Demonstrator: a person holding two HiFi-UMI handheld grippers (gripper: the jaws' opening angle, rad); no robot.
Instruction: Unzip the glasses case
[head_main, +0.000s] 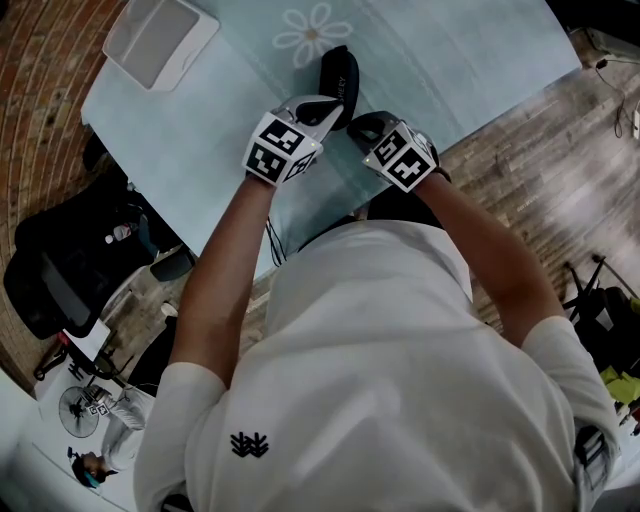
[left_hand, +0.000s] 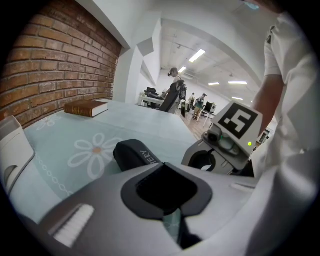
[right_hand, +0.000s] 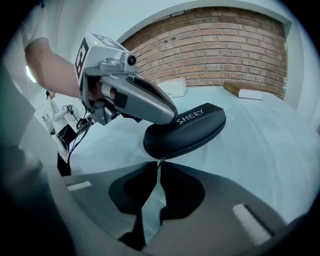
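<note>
Glasses case: black, matte, rounded oblong shell, lying on the pale blue daisy-print table.
Left gripper: jaws together, tips resting on the case top.
Right gripper: jaws closed, pinching the small metal zip pull.

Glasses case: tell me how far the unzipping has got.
Done: the left gripper, jaws together, rests on top of the glasses case, apparently steadying it on the table. In hand: the right gripper is shut on the small zipper pull at the case's near end. Left: the whole zip; no gap shows along the seam yet.
</note>
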